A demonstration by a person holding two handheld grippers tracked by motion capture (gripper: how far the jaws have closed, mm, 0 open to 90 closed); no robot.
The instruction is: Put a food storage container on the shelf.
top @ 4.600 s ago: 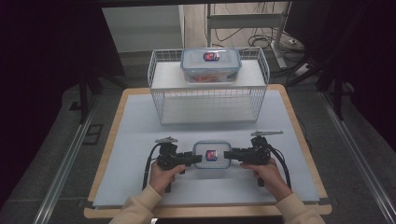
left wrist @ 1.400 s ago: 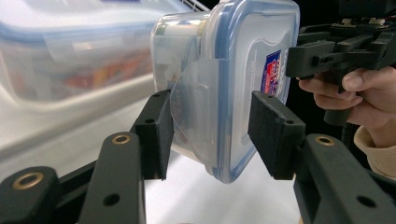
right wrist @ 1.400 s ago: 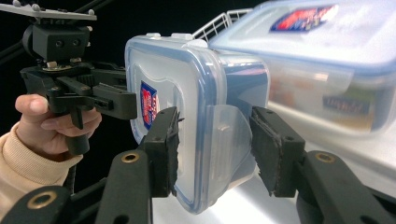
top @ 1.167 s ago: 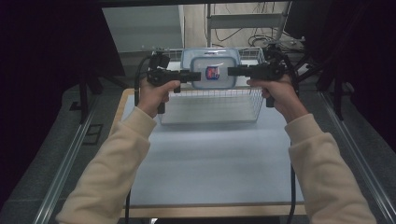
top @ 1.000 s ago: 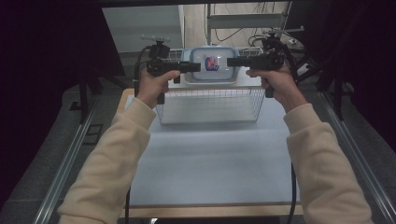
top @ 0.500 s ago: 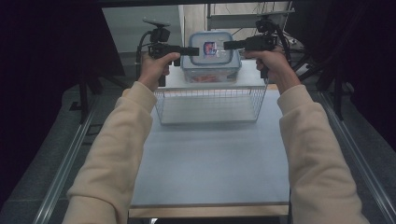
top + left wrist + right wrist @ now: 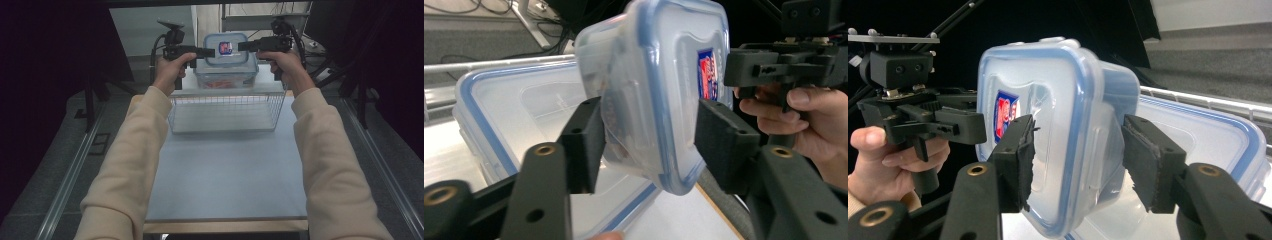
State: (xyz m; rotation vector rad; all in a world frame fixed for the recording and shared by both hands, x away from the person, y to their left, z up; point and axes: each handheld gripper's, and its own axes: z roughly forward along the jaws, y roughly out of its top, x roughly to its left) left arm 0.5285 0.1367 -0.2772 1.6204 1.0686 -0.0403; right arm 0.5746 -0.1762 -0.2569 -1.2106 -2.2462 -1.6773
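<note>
Broadly, the pale blue surface point(image 7: 225, 175) runs away from the person, whose cream sleeves point(image 7: 130, 160) stretch out over it toward a white wire basket point(image 7: 227, 107) standing at its far end. On the basket's top sits a large clear food container with a blue-rimmed lid point(image 7: 524, 120), and stacked on that lid rests the smaller blue-rimmed container point(image 7: 226, 52) bearing a red and blue label. The left gripper point(image 7: 200, 51) and right gripper point(image 7: 250, 46) flank this smaller container from either side. Both sets of jaws have just been opening; in the gripper views the container is between each pair, the pads at or just off its sides, and whether they press I cannot tell.
</note>
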